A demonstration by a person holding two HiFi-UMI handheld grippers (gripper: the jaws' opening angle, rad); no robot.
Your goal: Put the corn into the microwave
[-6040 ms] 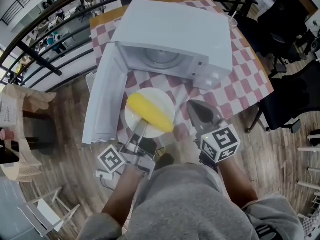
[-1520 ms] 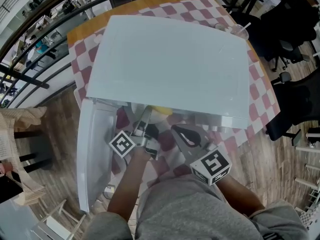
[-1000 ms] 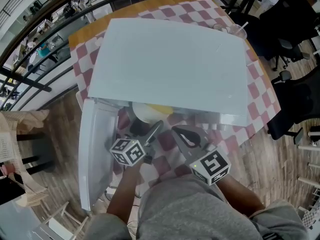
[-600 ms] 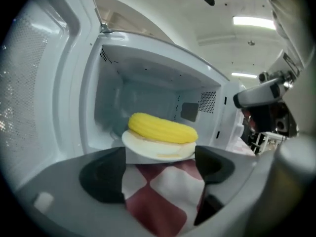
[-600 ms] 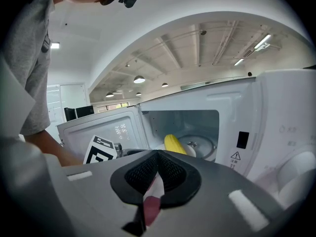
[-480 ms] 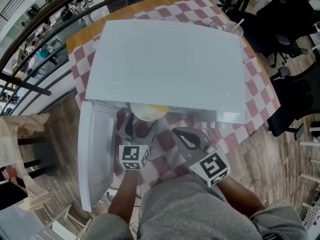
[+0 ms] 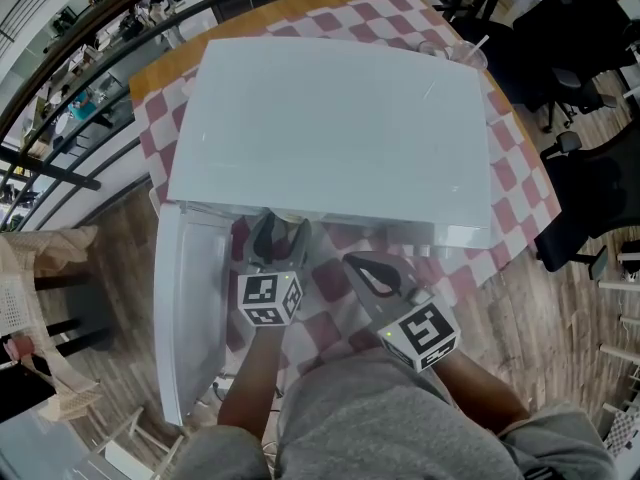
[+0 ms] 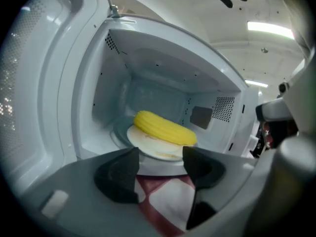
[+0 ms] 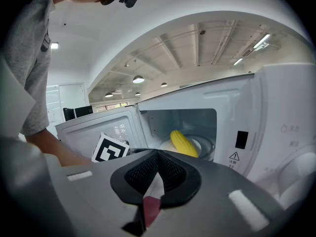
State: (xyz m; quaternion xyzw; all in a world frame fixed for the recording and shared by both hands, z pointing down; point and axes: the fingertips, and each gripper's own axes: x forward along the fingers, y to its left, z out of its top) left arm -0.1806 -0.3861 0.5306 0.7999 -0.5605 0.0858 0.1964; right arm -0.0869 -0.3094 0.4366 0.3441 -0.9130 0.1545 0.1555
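Note:
The yellow corn lies on a white plate inside the open white microwave, on its glass turntable. It also shows in the right gripper view, where the corn sits deep in the cavity. My left gripper points into the microwave's mouth just short of the plate. Its jaws have just been closing, still stand apart, and have nothing between them. In the head view the left gripper reaches under the microwave's front edge, and the corn is hidden. My right gripper hangs shut and empty in front of the microwave.
The microwave door swings open to the left, beside my left arm. A red-and-white checked cloth covers the table. A plastic cup with a straw stands at the back right. Black chairs stand to the right.
My left gripper has rolled, its marker cube has turned, and its jaws have narrowed. The plate's edge no longer shows under the microwave's front in the head view. The right gripper has stayed put.

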